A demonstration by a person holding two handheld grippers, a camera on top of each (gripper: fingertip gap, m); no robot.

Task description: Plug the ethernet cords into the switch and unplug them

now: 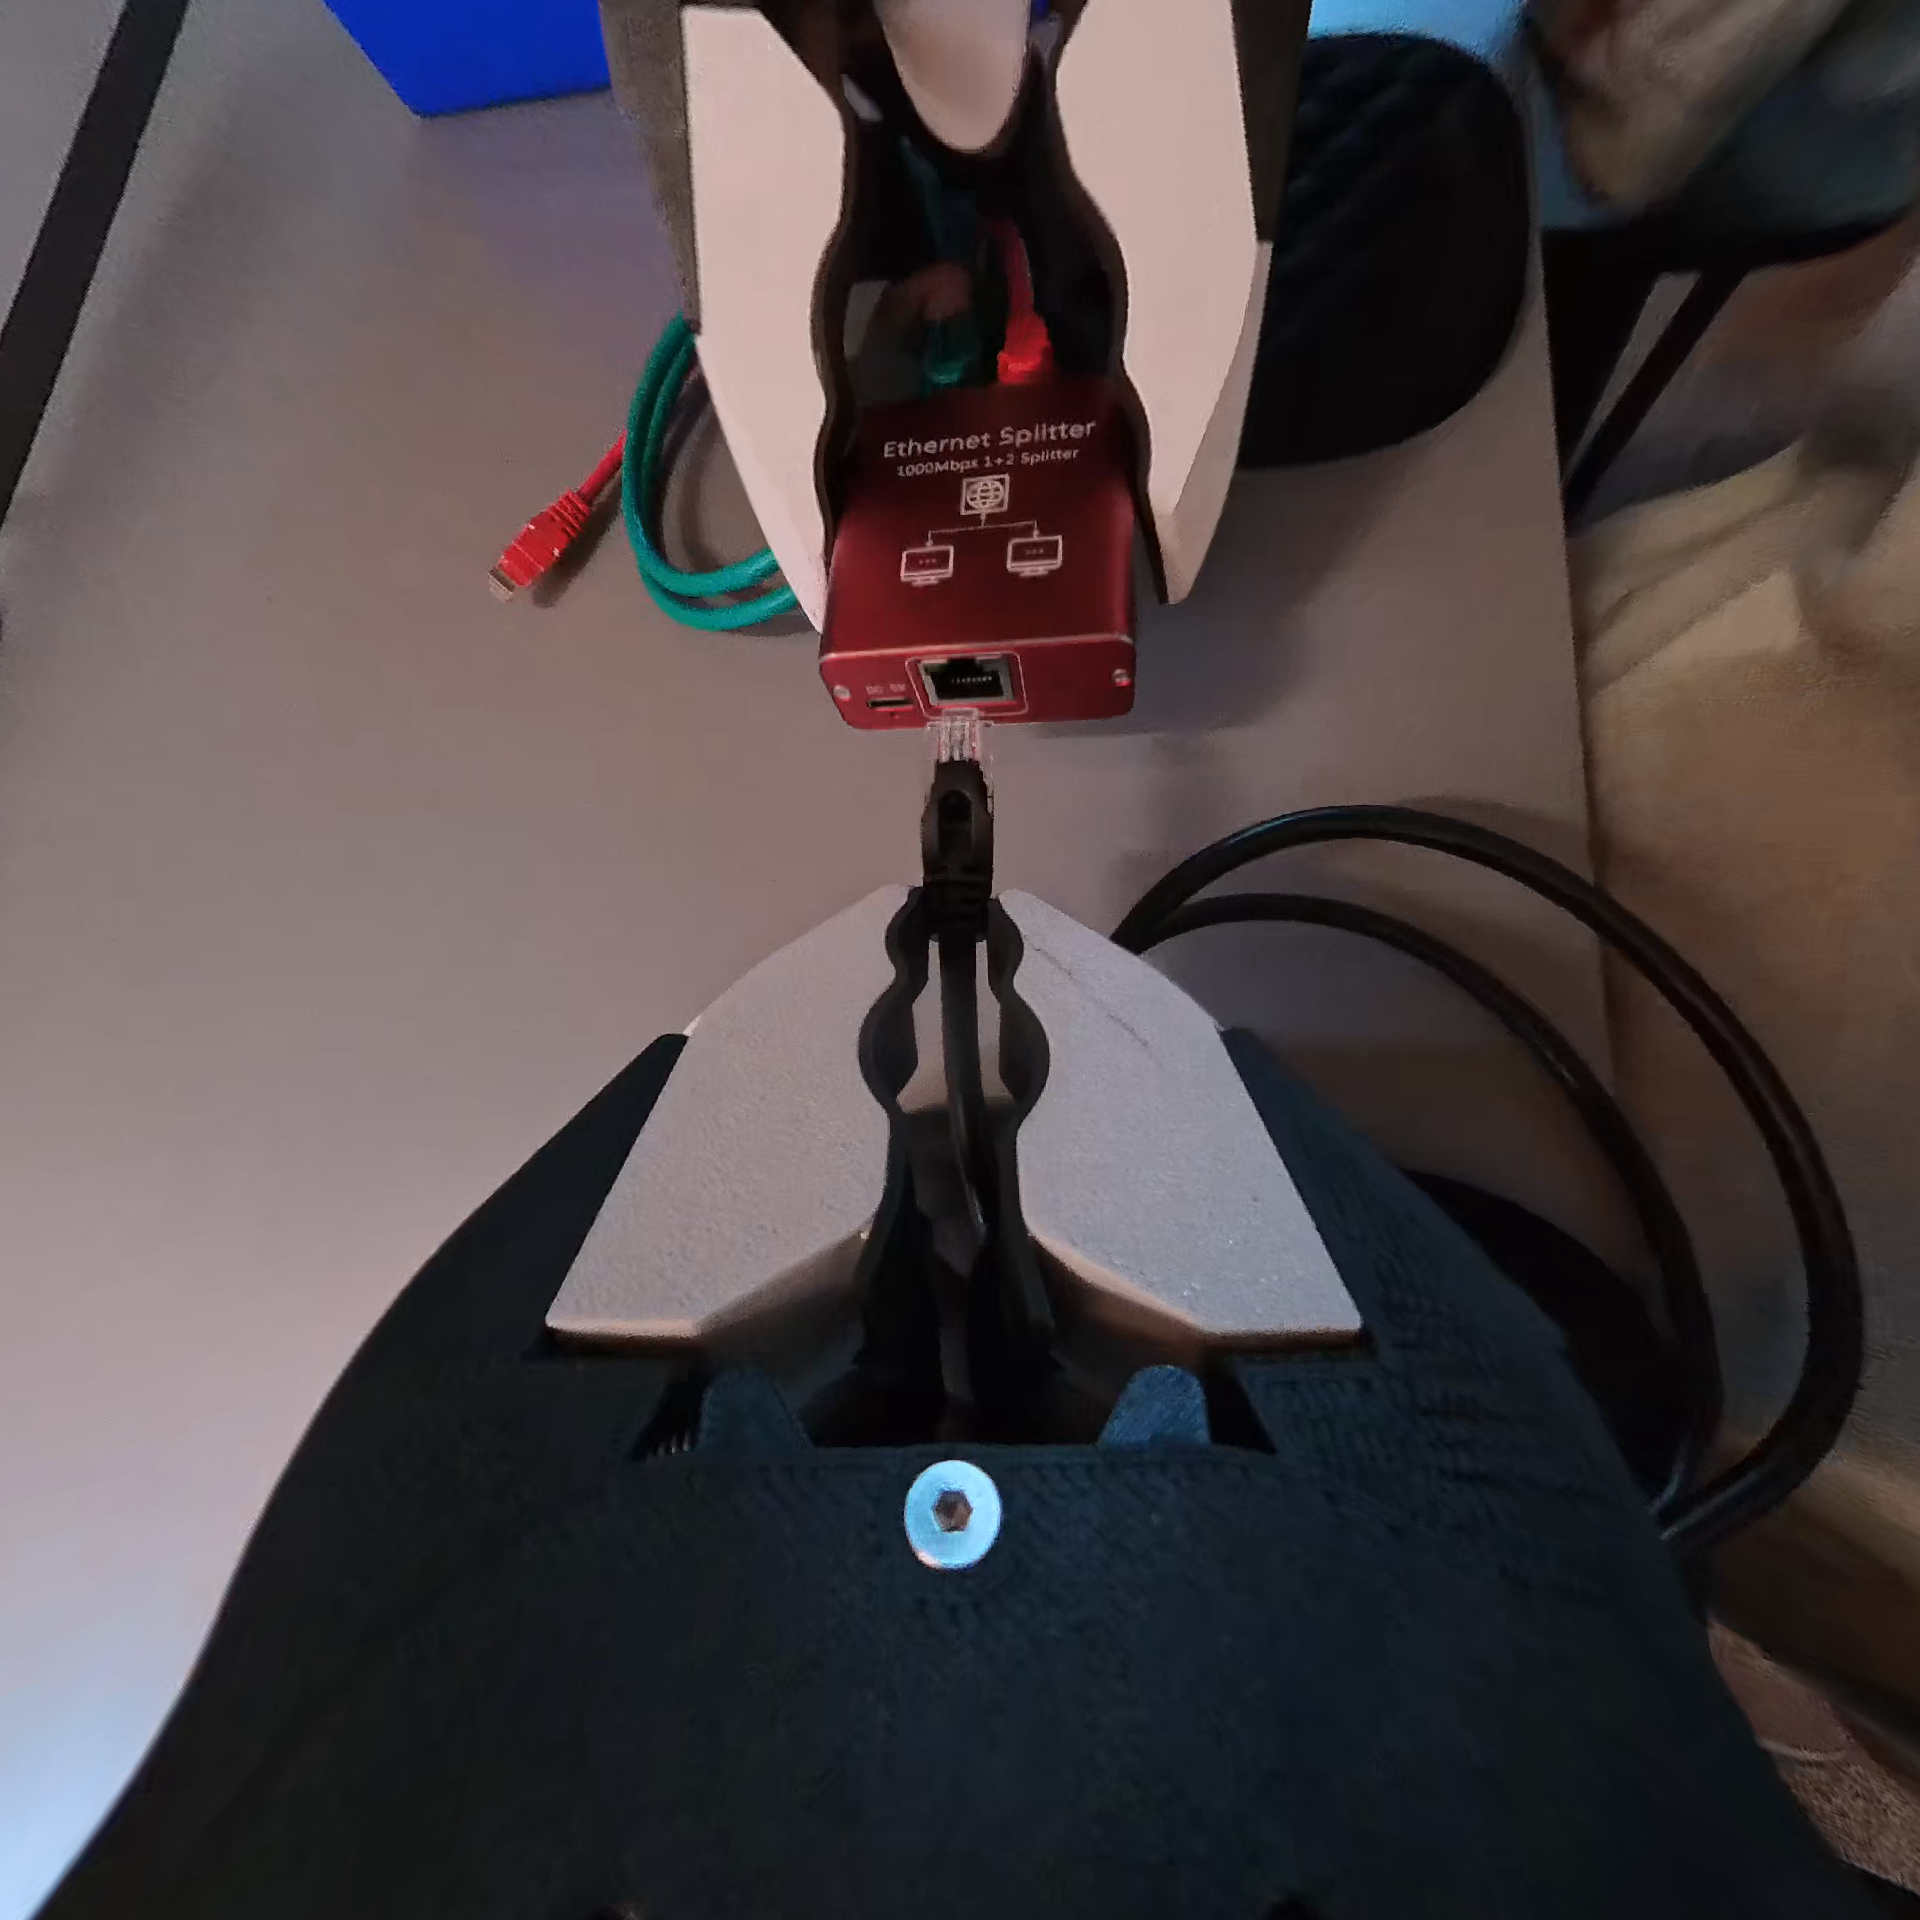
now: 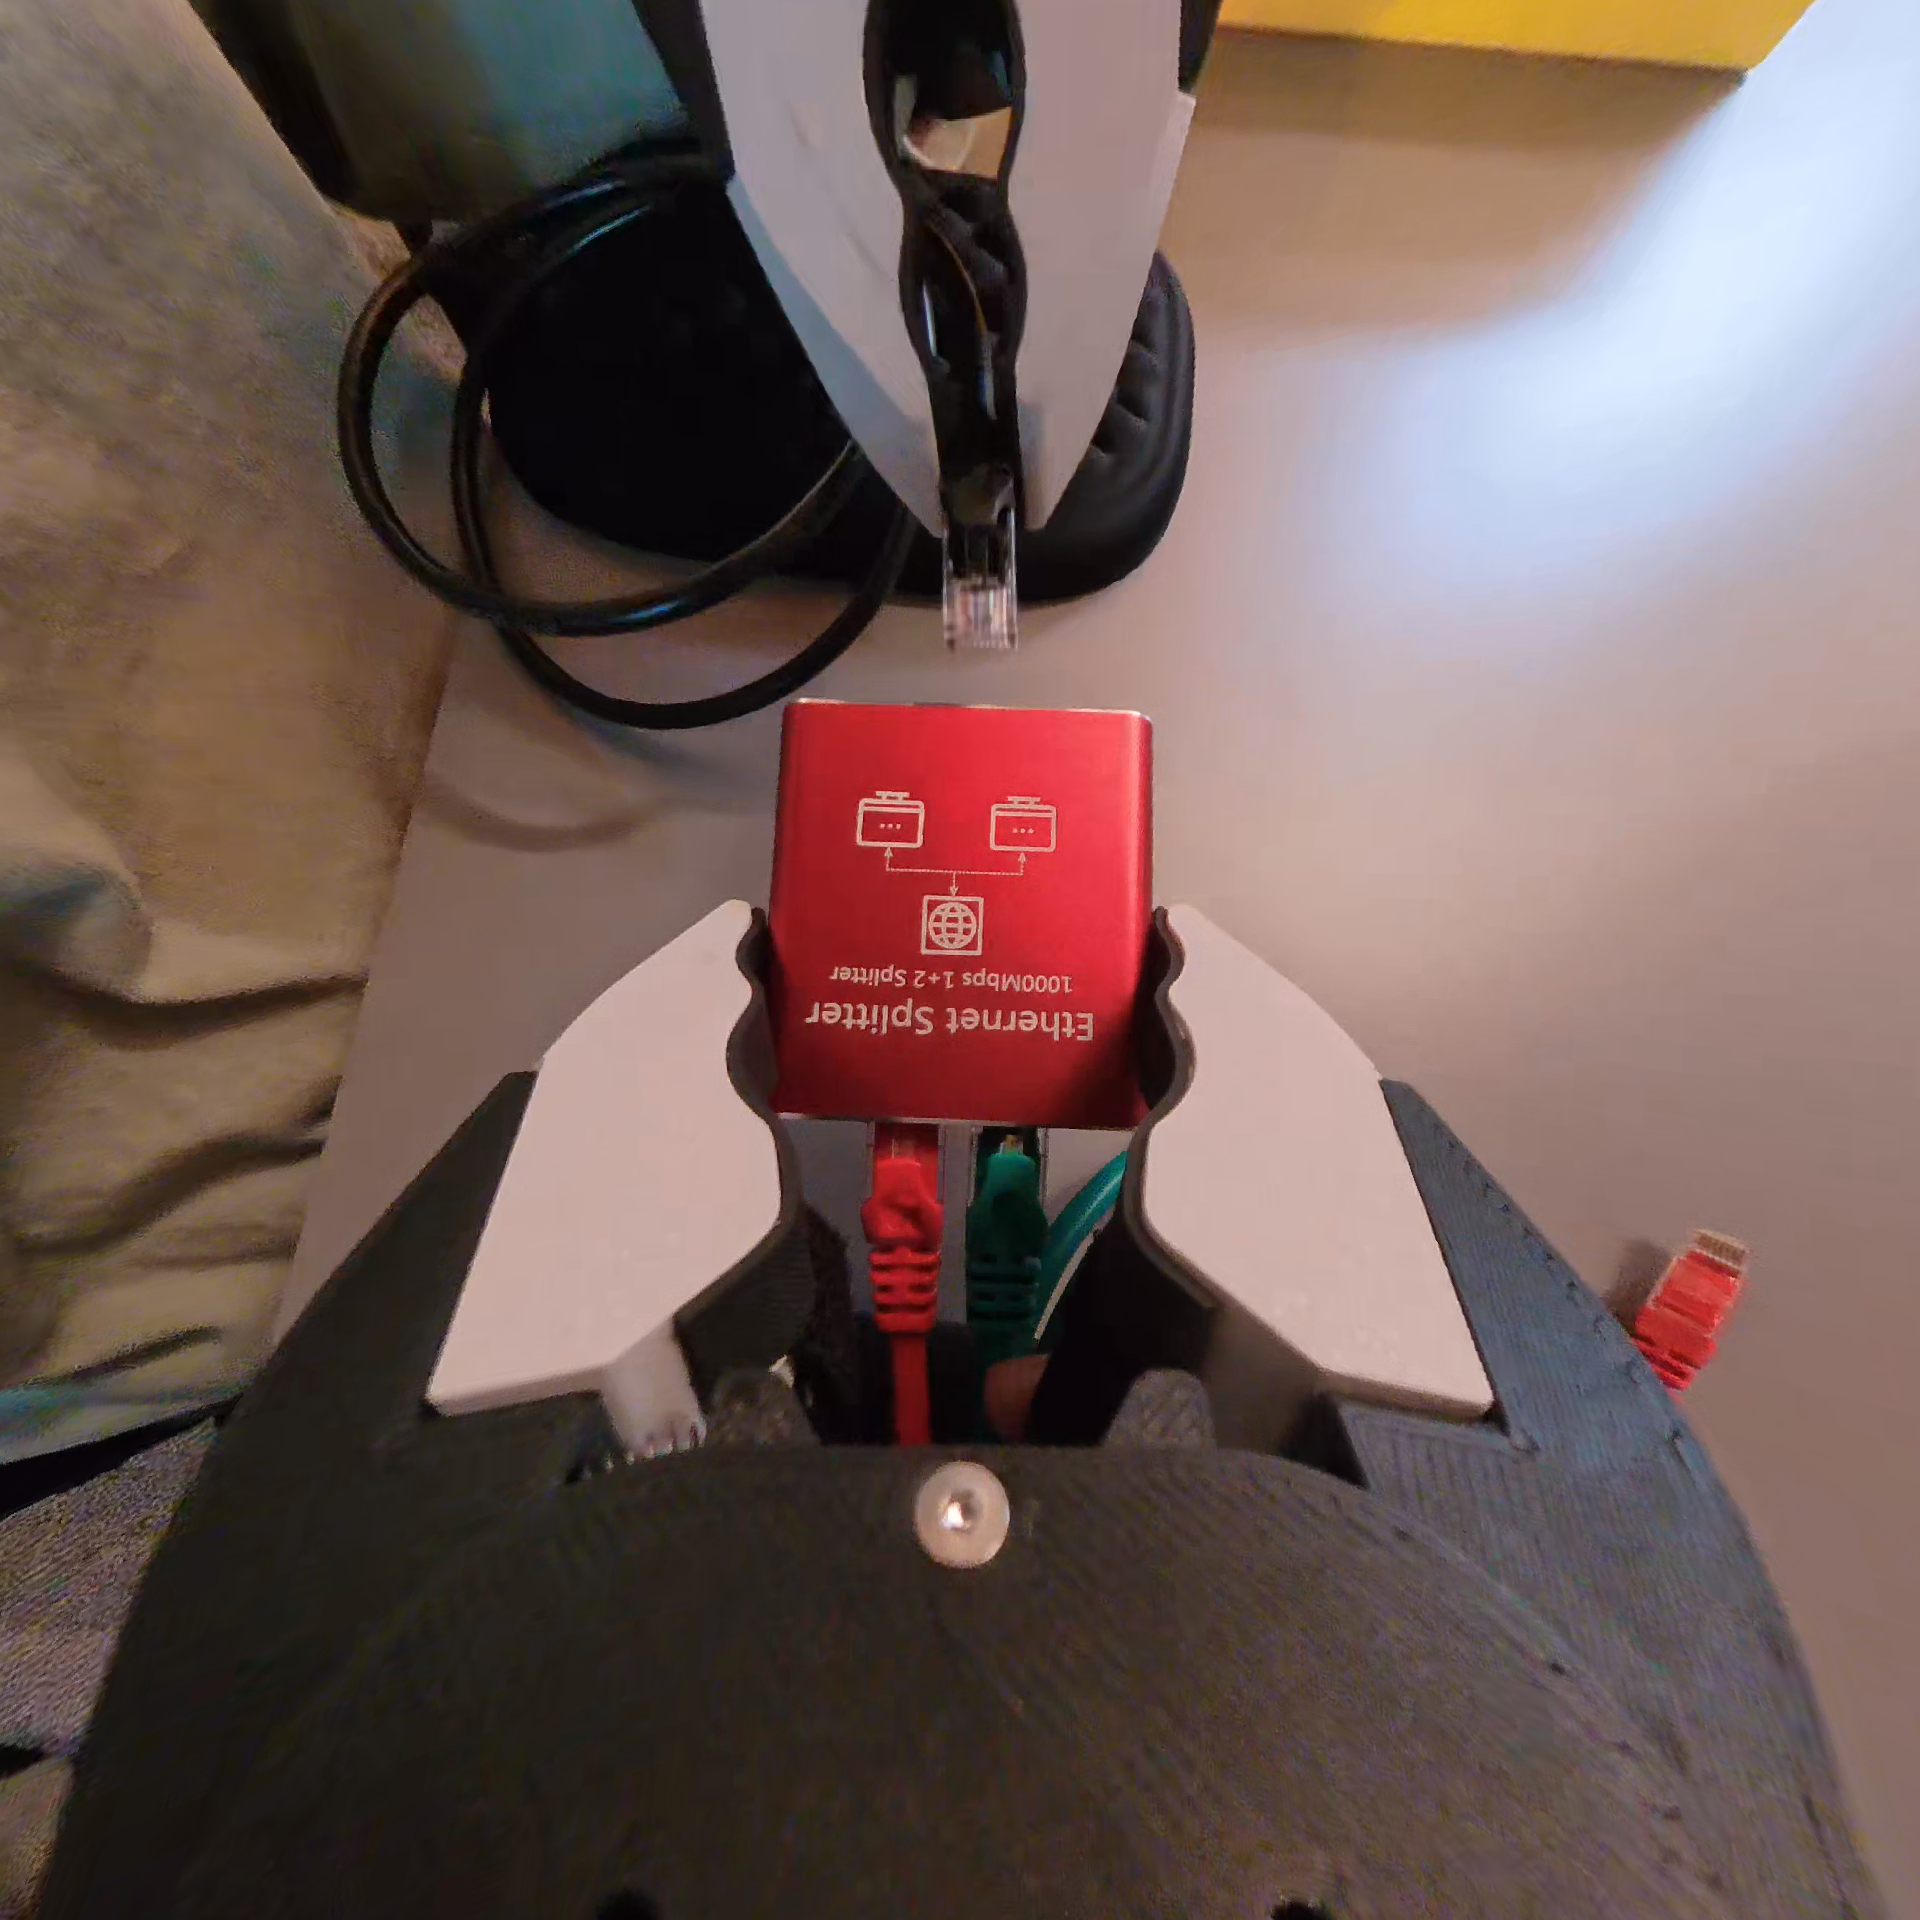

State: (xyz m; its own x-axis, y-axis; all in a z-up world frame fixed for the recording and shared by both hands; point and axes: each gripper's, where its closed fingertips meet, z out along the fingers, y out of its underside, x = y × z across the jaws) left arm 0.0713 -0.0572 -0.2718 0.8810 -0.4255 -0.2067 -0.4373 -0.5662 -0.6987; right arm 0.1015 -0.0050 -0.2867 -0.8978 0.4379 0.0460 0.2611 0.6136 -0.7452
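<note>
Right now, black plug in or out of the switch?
Out. Black plug sits just short of the switch, its clear tip fully exposed.

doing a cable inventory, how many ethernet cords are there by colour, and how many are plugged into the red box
black cord: 1, held in the left gripper, not plugged in
red cord: 1, plugged into the switch
green cord: 1, plugged in
total: 3 cords, 2 plugged in
</note>
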